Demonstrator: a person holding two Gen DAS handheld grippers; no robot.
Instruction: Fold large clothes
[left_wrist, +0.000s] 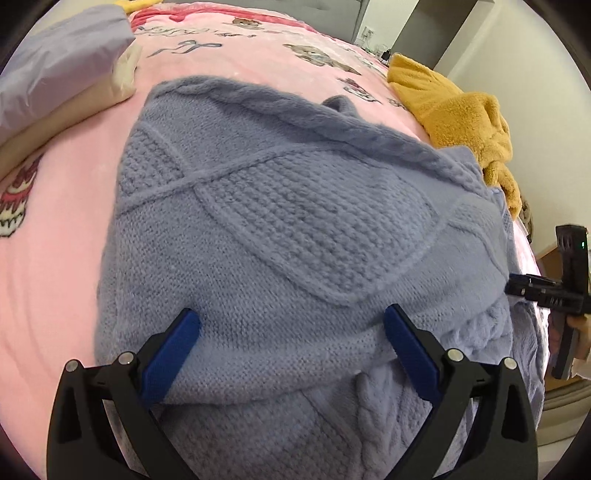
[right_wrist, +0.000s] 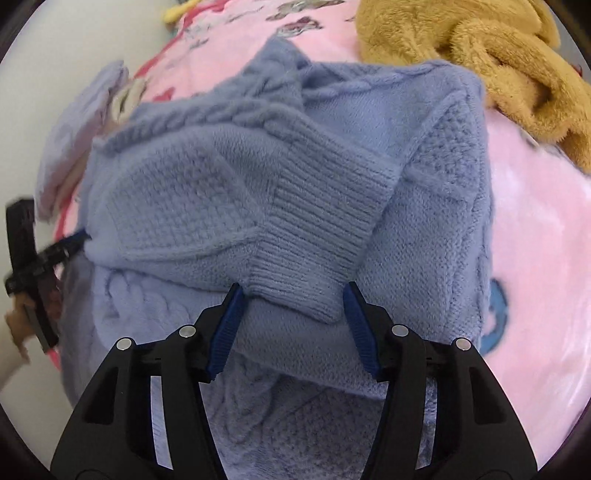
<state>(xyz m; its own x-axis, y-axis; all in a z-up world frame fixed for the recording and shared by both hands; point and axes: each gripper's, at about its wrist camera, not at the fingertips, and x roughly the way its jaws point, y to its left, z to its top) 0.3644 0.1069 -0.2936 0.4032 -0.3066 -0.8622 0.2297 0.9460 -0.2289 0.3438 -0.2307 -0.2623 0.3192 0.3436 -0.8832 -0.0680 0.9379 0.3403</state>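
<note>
A blue-grey cable-knit sweater (left_wrist: 295, 221) lies partly folded on a pink blanket (left_wrist: 55, 258), with a sleeve laid across its body. In the left wrist view my left gripper (left_wrist: 291, 312) is open, its blue pads spread wide just above the knit with nothing pinched. In the right wrist view the sweater (right_wrist: 184, 206) fills the middle and its ribbed cuff (right_wrist: 317, 229) reaches down between the fingers of my right gripper (right_wrist: 292, 288). That gripper is open: the left pad sits at the cuff's edge and the right pad stands apart from it.
A mustard fleece garment (left_wrist: 454, 110) is heaped on the blanket beyond the sweater, seen also as a mustard heap (right_wrist: 480, 48). Folded lilac and cream bedding (left_wrist: 62, 62) lies at the far left. The right gripper's black frame (left_wrist: 569, 266) shows at the bed's right edge.
</note>
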